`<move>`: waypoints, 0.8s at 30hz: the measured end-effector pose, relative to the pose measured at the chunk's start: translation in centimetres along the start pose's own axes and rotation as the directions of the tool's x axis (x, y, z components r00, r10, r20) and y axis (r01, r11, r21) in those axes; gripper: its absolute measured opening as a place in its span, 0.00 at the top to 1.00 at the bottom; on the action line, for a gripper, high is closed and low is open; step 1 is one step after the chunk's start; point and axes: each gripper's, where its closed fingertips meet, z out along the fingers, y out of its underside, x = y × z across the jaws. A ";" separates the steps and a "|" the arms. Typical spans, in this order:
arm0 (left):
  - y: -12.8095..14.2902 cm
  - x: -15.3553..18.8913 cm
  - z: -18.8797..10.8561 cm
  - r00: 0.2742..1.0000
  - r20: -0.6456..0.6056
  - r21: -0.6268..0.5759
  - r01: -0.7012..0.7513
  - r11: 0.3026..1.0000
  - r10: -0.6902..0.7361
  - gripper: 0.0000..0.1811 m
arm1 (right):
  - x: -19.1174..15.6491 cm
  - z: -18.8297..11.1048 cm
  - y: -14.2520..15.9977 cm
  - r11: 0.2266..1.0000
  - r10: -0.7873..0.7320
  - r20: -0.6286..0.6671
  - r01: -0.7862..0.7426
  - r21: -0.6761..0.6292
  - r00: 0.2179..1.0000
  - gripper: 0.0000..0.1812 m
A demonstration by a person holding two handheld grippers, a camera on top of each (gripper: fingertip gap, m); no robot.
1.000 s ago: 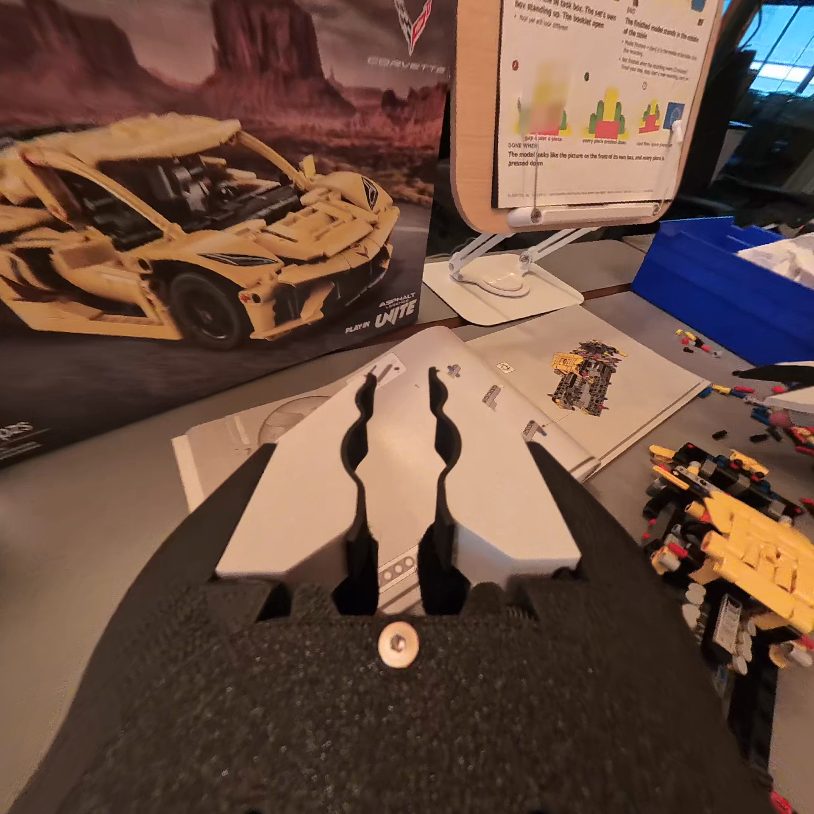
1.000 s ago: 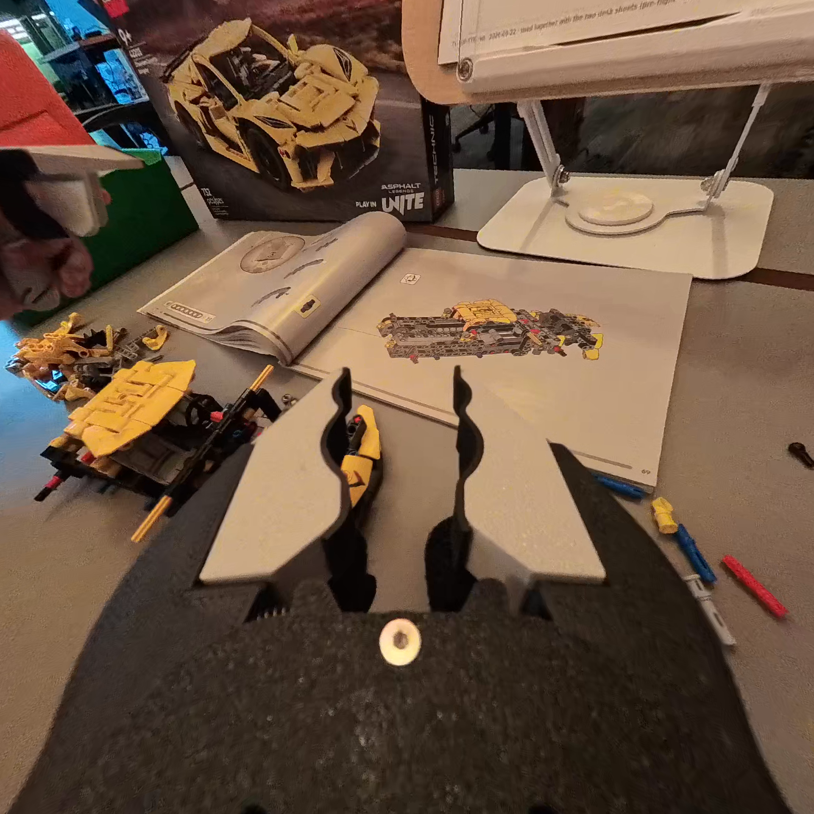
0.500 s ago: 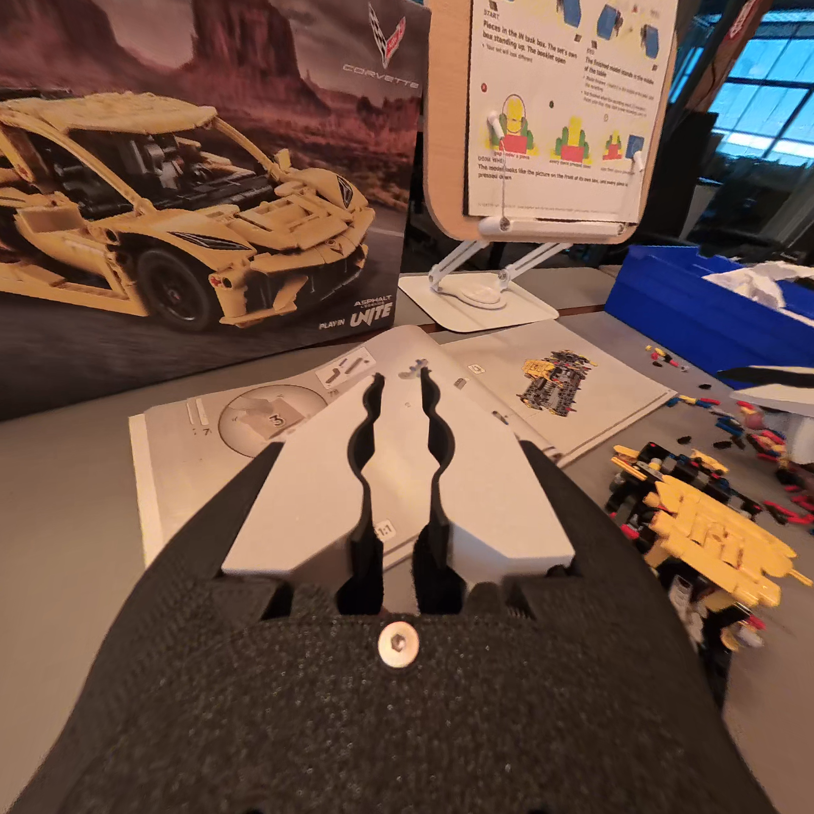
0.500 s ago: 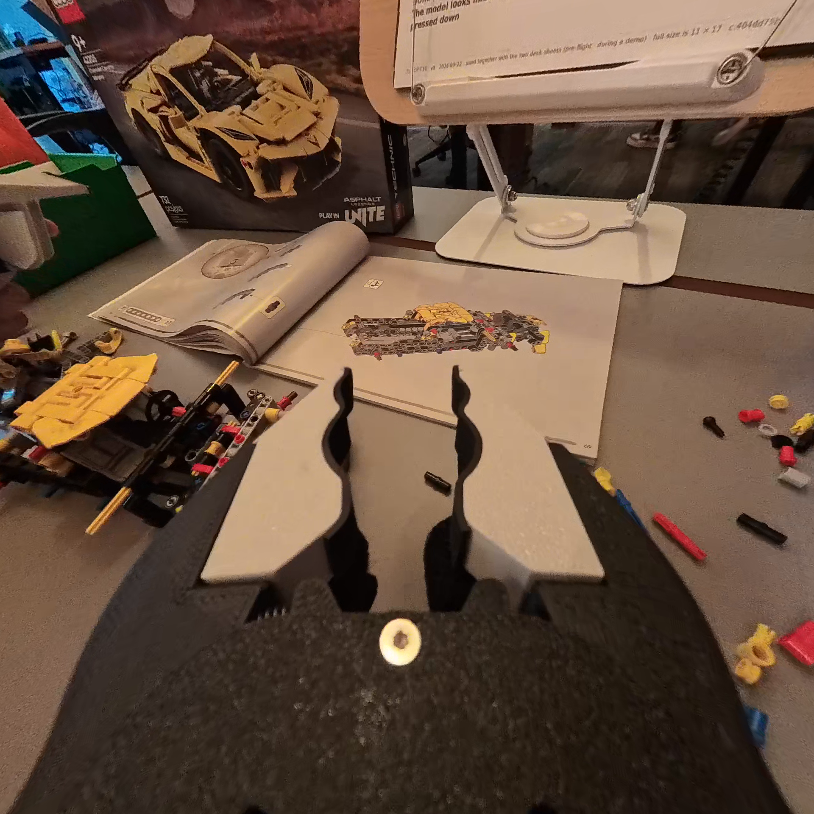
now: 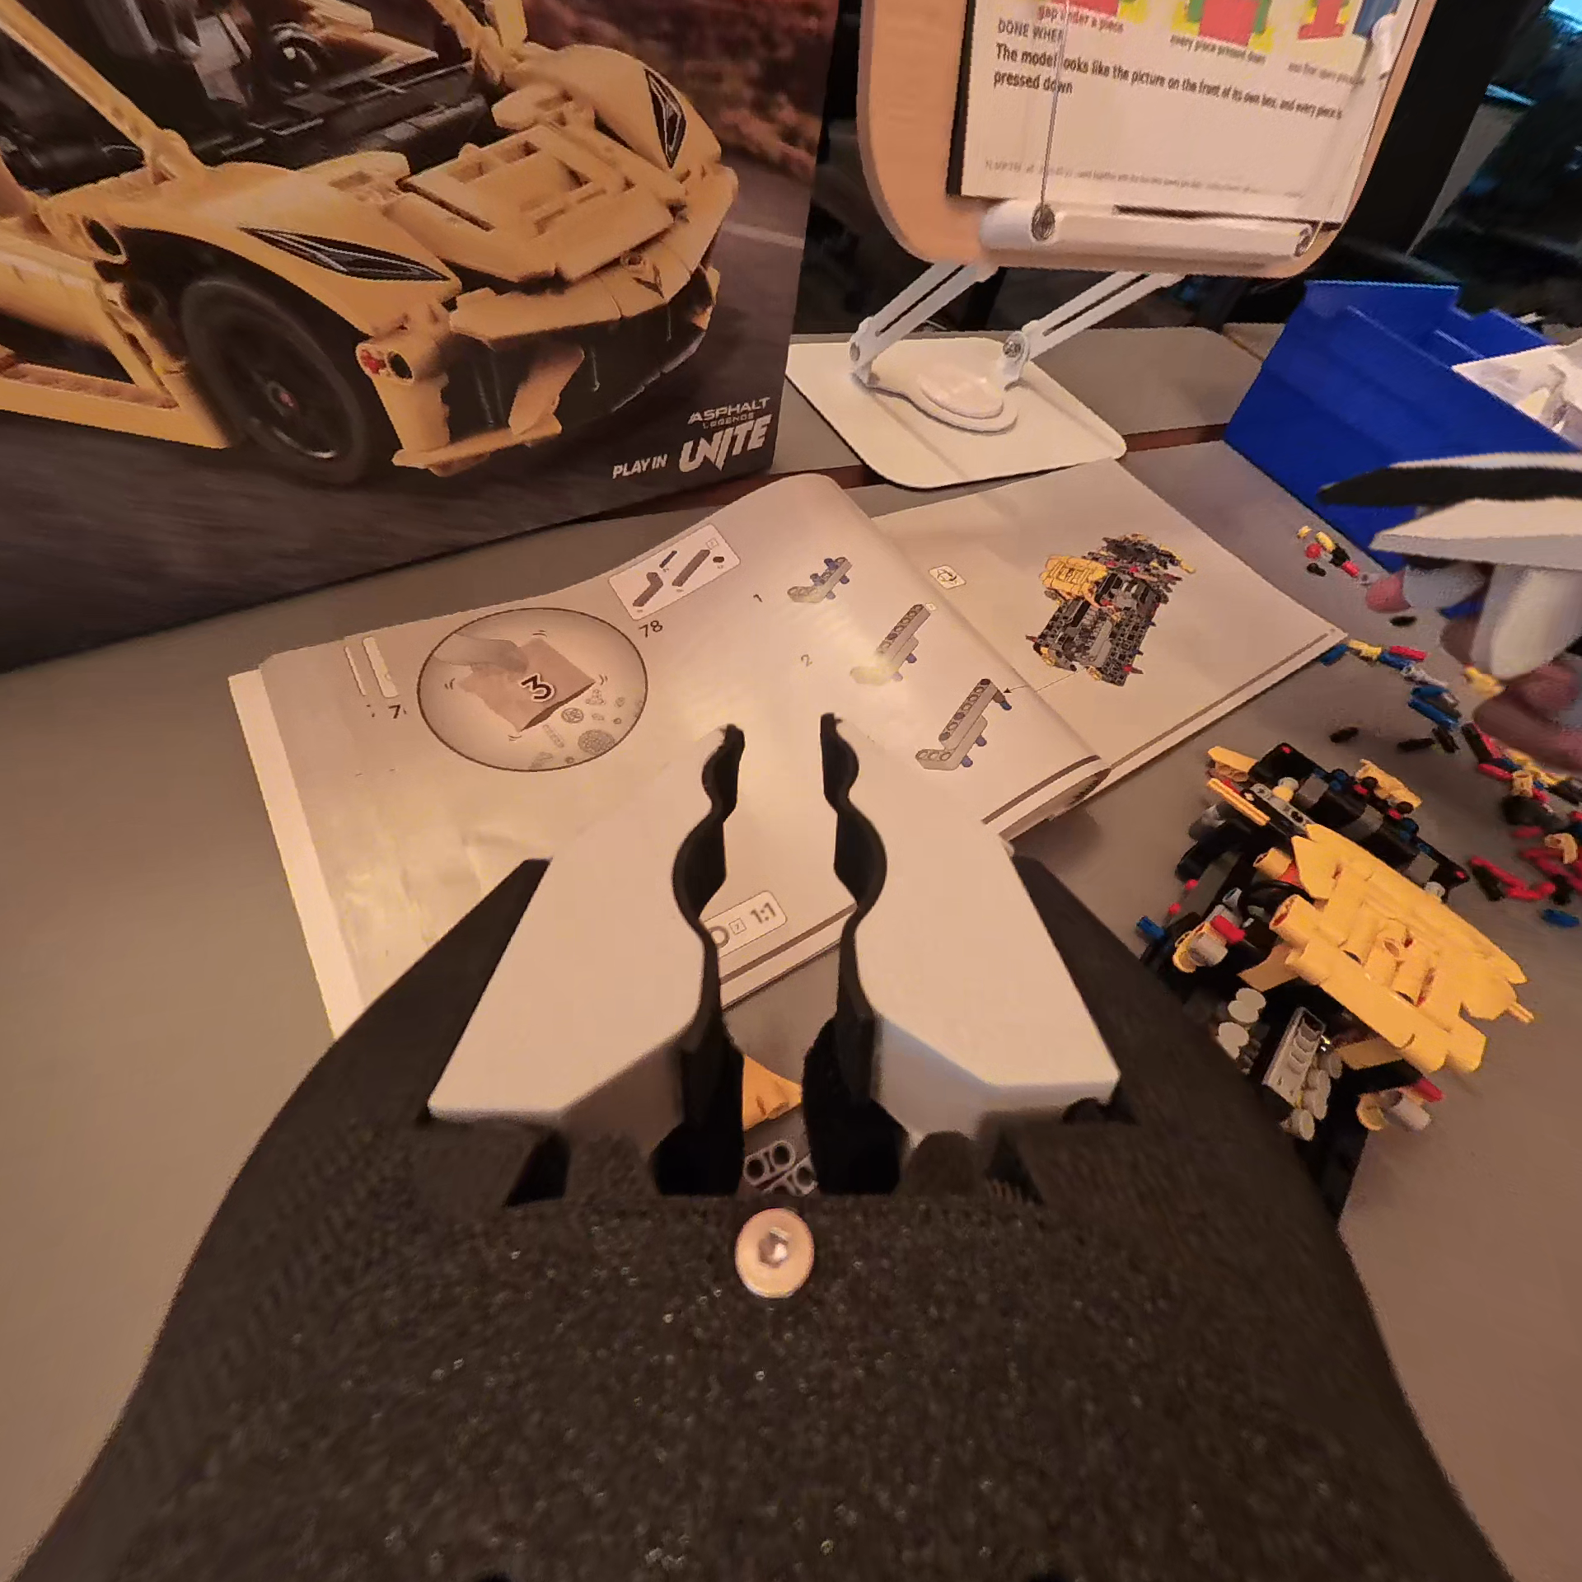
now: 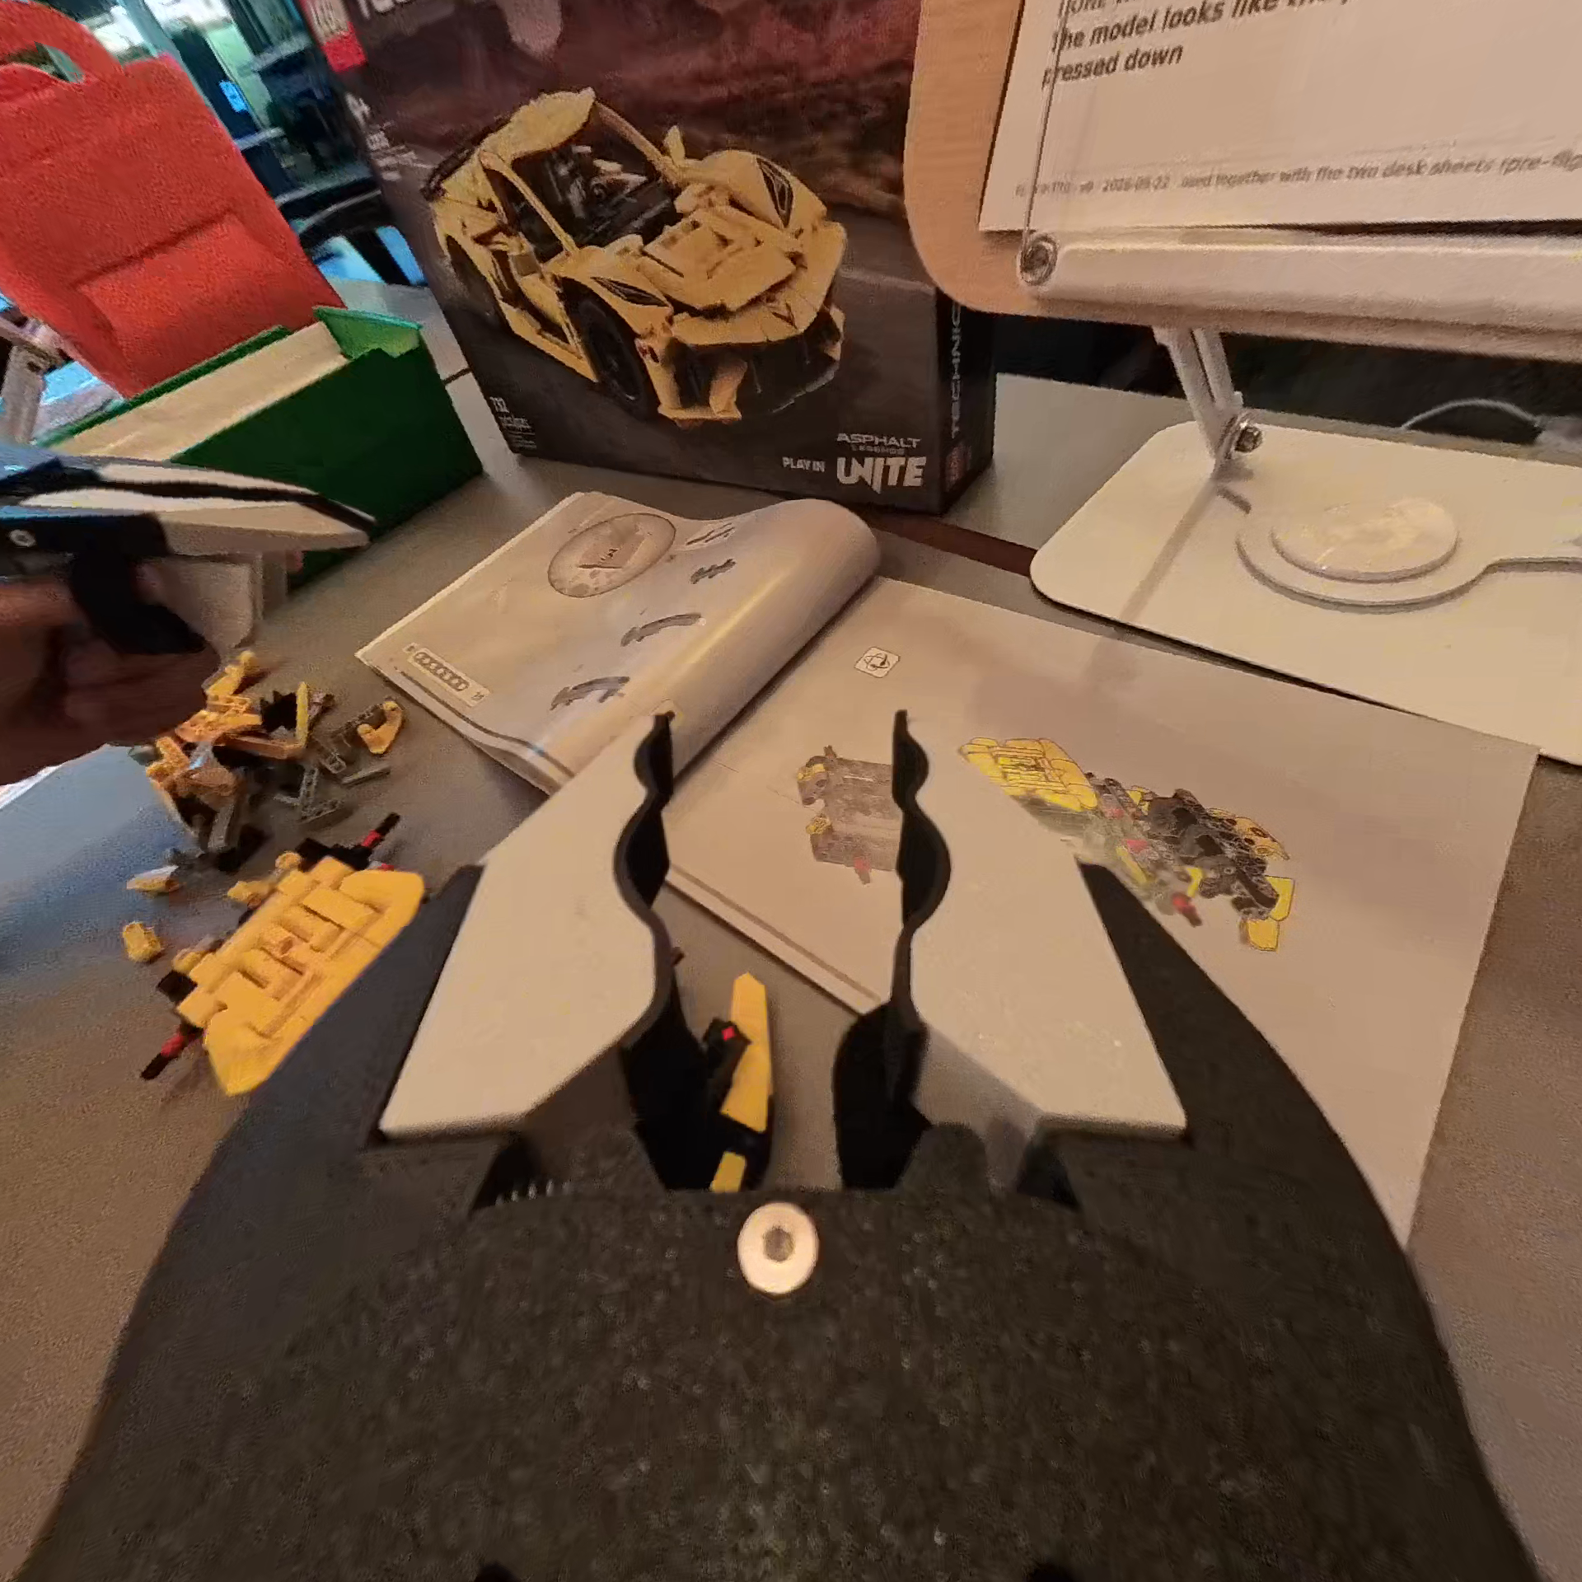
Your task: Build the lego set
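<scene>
The partly built yellow and black model lies on the grey table right of my left gripper, which is open and empty over the open instruction booklet. A yellow piece and a grey beam show on the table between its finger bases. My right gripper is open and empty above the booklet's near edge. A yellow and black piece lies below it, between the fingers. The model is to its left.
The set's box stands at the back beside a white document stand. A blue bin is on the right, a green bin on the left. Loose pieces and pins lie scattered beside the model.
My left gripper has dipped closer to the booklet. My right gripper has swung left and lower, bringing the yellow and black piece back between its fingers. Both stay open.
</scene>
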 end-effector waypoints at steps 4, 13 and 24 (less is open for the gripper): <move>0.4 -0.7 0.1 0.999 0.034 -0.020 -0.002 1.000 0.002 0.90 | -0.1 -0.5 -0.5 0.993 0.095 0.051 -0.098 0.071 0.994 0.77; 2.2 -2.2 -0.2 0.992 0.078 -0.111 0.112 0.987 -0.104 0.90 | 0.4 1.1 0.7 0.997 0.083 0.058 -0.083 -0.003 0.995 0.76; 2.4 -0.3 0.4 0.999 0.032 -0.137 -0.017 0.990 0.022 0.89 | 1.0 -0.6 1.9 0.996 -0.067 -0.077 0.062 -0.068 0.995 0.78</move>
